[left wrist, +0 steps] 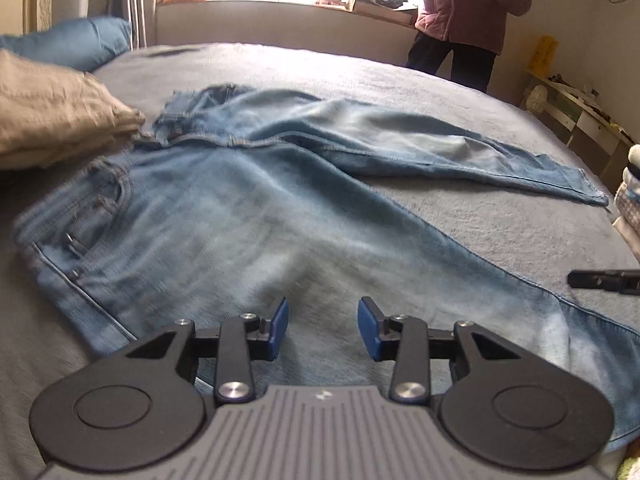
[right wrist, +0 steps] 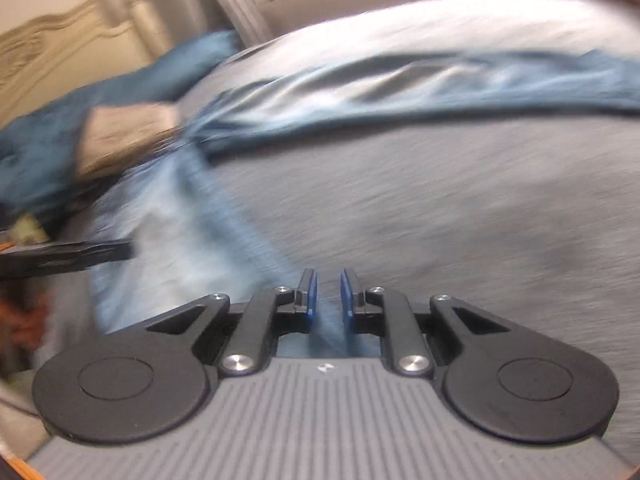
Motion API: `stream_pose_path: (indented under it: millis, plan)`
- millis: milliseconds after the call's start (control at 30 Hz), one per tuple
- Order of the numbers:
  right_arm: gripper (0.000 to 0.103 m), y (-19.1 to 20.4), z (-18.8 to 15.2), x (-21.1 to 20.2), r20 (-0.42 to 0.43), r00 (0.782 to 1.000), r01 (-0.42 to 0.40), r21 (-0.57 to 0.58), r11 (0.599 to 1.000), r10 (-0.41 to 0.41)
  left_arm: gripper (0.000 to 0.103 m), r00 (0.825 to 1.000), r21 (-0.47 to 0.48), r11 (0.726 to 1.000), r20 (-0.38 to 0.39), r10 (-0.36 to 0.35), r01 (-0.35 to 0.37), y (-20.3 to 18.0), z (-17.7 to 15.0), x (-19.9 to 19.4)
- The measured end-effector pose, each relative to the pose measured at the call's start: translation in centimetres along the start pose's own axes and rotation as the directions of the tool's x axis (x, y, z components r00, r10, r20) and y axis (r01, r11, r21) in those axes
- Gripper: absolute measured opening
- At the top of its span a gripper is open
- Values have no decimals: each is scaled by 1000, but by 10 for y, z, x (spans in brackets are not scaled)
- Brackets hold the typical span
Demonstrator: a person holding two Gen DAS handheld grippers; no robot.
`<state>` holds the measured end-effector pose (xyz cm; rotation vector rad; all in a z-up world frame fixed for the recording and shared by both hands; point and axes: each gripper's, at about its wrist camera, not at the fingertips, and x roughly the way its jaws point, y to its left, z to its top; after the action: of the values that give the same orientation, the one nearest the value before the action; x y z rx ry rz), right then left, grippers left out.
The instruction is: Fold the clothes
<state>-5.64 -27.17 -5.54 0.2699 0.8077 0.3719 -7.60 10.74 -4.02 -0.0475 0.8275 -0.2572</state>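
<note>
Light blue jeans point(left wrist: 248, 216) lie spread on a grey bed point(left wrist: 500, 224), waistband at the left, legs splayed out to the right. My left gripper point(left wrist: 323, 326) is open and empty, just above the near leg's thigh. My right gripper shows at the right edge of the left wrist view point(left wrist: 600, 280). In the blurred right wrist view the jeans point(right wrist: 168, 224) run from the left towards my right gripper point(right wrist: 328, 292). Its jaws stand a narrow gap apart over the edge of the near leg, with nothing clamped. The far leg point(right wrist: 440, 80) crosses the top.
A beige folded cloth point(left wrist: 52, 116) and a blue pillow point(left wrist: 72, 40) lie at the bed's left. A person in a pink jacket point(left wrist: 476, 0) stands at the far side. A white shelf point(left wrist: 572, 120) and stacked clothes point(left wrist: 630, 200) are at the right.
</note>
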Motion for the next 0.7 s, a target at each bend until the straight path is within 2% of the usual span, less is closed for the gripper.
stream_pose_path:
  millis: [33,100,167,233,267,333,433,533,567,633,700]
  plan:
    - [13,-4,0,-6,7,1000,-1,13,1000,1,40,1000,9,1000,4,0,0,-1,1,-3]
    - [13,-5,-3,-15,-6,997,-72,7,997,72,41,1000,34,999,12,-14,14,-7,4,-8]
    - [13,4,-10,-21,-50,988,-146,-61,987,143,43,999,67,997,15,-44,43,-17,5,-9]
    - [13,14,-20,-22,-101,980,-181,-124,976,169,43,997,88,994,2,-72,72,-29,5,-4]
    - [13,16,-25,-21,-126,979,-176,-150,973,158,43,997,101,991,-10,-82,82,-36,4,1]
    - [13,14,-36,-18,-170,982,-115,-199,973,81,43,995,128,987,-35,-98,102,-49,1,11]
    - [12,1,-47,-34,-181,982,9,-268,964,-59,40,995,182,982,-87,-42,58,-62,-5,24]
    - [12,-9,-55,-55,-197,959,125,-352,928,-204,40,996,195,980,-89,-21,38,-64,-7,23]
    - [13,-8,-54,-60,-203,953,139,-372,918,-226,40,996,197,980,-89,-16,34,-65,-7,23]
    - [14,-4,-49,-68,-193,960,120,-372,921,-203,40,996,192,981,-82,-17,32,-66,-5,23]
    - [14,11,-41,-65,-160,982,36,-375,926,-104,41,997,197,980,-79,-17,33,-69,-3,24]
